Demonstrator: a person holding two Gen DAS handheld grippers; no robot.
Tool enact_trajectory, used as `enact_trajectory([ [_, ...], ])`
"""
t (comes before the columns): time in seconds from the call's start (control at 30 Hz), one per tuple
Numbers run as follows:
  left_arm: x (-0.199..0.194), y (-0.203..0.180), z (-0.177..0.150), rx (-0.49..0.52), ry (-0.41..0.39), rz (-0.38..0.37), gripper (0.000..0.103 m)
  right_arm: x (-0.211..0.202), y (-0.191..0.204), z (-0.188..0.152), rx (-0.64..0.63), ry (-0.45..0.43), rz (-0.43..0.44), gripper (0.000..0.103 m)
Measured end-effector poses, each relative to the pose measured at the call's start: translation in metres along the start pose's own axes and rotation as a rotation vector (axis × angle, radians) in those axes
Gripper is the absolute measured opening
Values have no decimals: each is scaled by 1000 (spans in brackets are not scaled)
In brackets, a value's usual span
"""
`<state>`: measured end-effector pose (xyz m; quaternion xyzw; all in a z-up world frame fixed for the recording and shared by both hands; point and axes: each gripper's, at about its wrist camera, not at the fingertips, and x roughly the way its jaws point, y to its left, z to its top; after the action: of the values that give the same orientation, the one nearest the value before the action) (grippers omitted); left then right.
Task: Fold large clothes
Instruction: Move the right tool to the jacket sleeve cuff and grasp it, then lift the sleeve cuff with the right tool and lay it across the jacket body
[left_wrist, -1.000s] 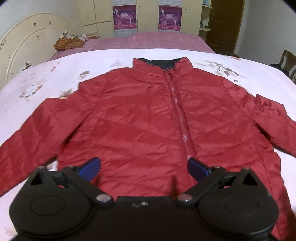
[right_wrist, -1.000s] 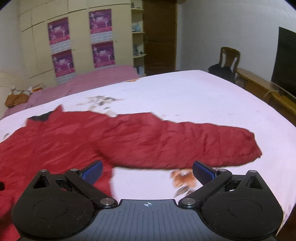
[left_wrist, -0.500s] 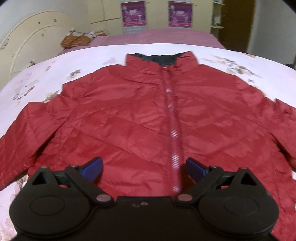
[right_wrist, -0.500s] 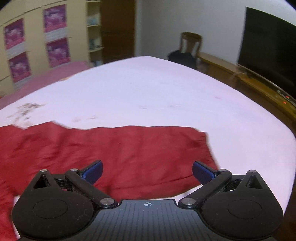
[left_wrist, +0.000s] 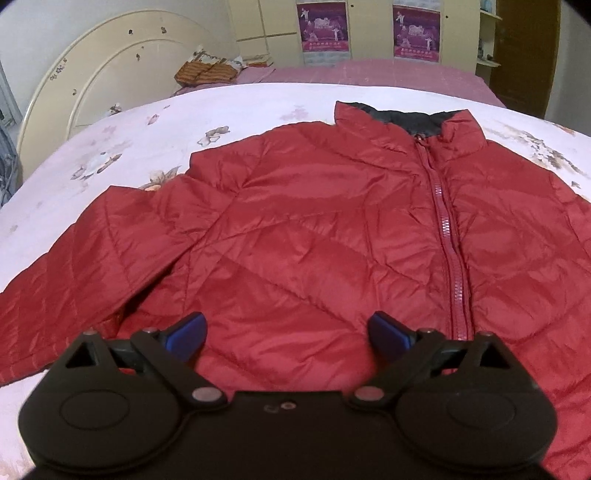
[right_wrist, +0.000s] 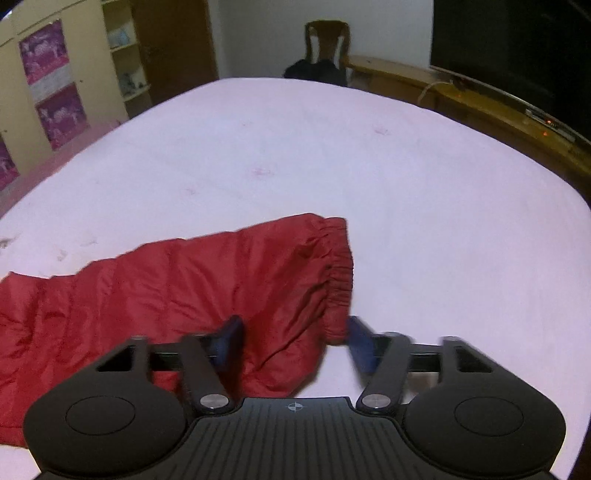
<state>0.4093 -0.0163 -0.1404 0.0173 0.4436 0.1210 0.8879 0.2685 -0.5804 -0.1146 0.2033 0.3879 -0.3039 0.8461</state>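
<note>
A red quilted jacket (left_wrist: 332, 236) lies front up and zipped on the pale pink bed, collar away from me. My left gripper (left_wrist: 287, 332) is open over its lower hem, left of the zipper (left_wrist: 448, 236). The jacket's left sleeve (left_wrist: 74, 280) stretches toward the lower left. In the right wrist view the other sleeve (right_wrist: 177, 295) lies flat, its elastic cuff (right_wrist: 338, 273) pointing right. My right gripper (right_wrist: 293, 341) straddles the sleeve end near the cuff, jaws partly closed around the fabric but blurred.
The bed sheet (right_wrist: 332, 155) spreads wide beyond the cuff. A cream headboard (left_wrist: 92, 74) and a woven basket (left_wrist: 207, 70) lie at the far left. A wooden bench with a TV (right_wrist: 509, 48) runs along the right, with a chair (right_wrist: 327, 40) behind.
My left gripper shifted left, so the zipper now sits to its right. My right gripper swung along the sleeve to the cuff, dropped onto it, and its jaws narrowed.
</note>
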Motion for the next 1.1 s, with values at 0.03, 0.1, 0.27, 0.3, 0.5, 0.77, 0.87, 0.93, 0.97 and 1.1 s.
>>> enact_trajectory([
  [0.03, -1, -1, -1, 7, 0, 0, 95, -3, 0, 0, -2, -1, 15, 26],
  [0.1, -2, 0, 0, 12, 3, -9, 93, -12, 4, 1, -3, -15, 38, 19],
  [0.27, -12, 8, 1, 15, 6, -54, 87, -39, 34, 13, -51, -108, 104, 19],
  [0.3, -15, 11, 1, 15, 3, -64, 87, -48, 46, 15, -71, -123, 134, 19],
  [0.5, -30, 37, 3, 18, -31, -116, 87, -100, 149, 3, -204, -208, 315, 19],
  [0.77, -36, 93, 7, -38, -51, -130, 87, -133, 309, -53, -407, -154, 593, 19],
  [0.87, -35, 112, 8, -57, -50, -129, 87, -136, 359, -85, -461, -95, 674, 19],
  [0.93, -35, 124, 8, -76, -48, -132, 87, -139, 388, -109, -505, -50, 720, 19],
  [0.97, -34, 128, 9, -84, -45, -135, 87, -142, 397, -124, -529, -32, 736, 19],
  [1.1, -30, 143, 9, -110, -32, -164, 87, -129, 439, -156, -591, 77, 782, 19],
])
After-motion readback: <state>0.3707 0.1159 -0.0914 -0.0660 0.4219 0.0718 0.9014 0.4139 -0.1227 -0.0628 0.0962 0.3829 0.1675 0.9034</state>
